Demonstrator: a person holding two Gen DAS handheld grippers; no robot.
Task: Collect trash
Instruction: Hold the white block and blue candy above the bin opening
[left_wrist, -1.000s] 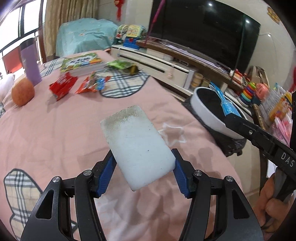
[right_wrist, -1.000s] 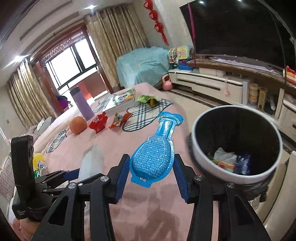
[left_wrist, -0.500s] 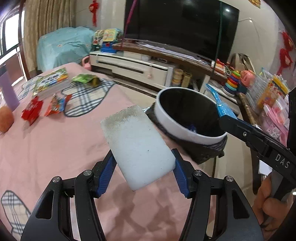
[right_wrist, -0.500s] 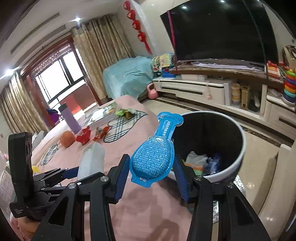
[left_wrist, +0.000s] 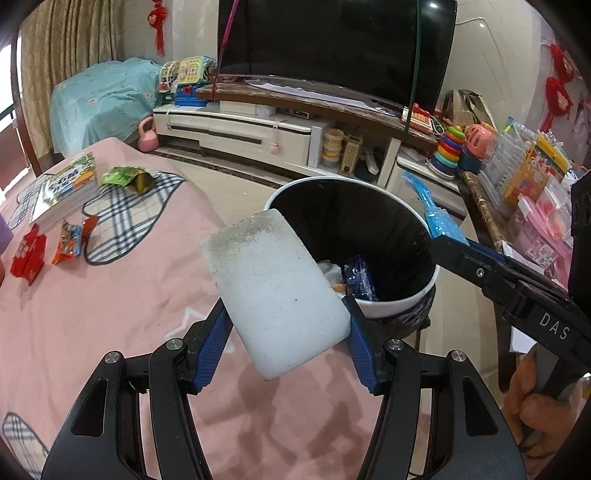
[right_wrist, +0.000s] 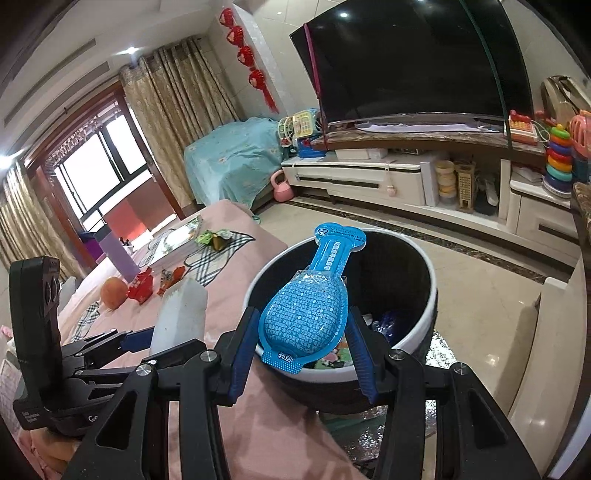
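Observation:
My left gripper is shut on a white sponge block with a dirty far end, held just short of the near rim of the black bin with a white rim. My right gripper is shut on a blue plastic blister pack whose long neck reaches over the bin. Trash lies in the bin's bottom. In the left wrist view the right gripper comes in from the right with the blue pack over the bin's rim. The right wrist view shows the left gripper and sponge at left.
On the pink cloth-covered table lie red wrappers, an orange-blue wrapper, a green wrapper and a book. An orange fruit and purple bottle stand farther back. A TV stand and toy shelves lie beyond the bin.
Both grippers have swung from above the table toward the bin, which now sits close in front of them. Each still holds its item as before.

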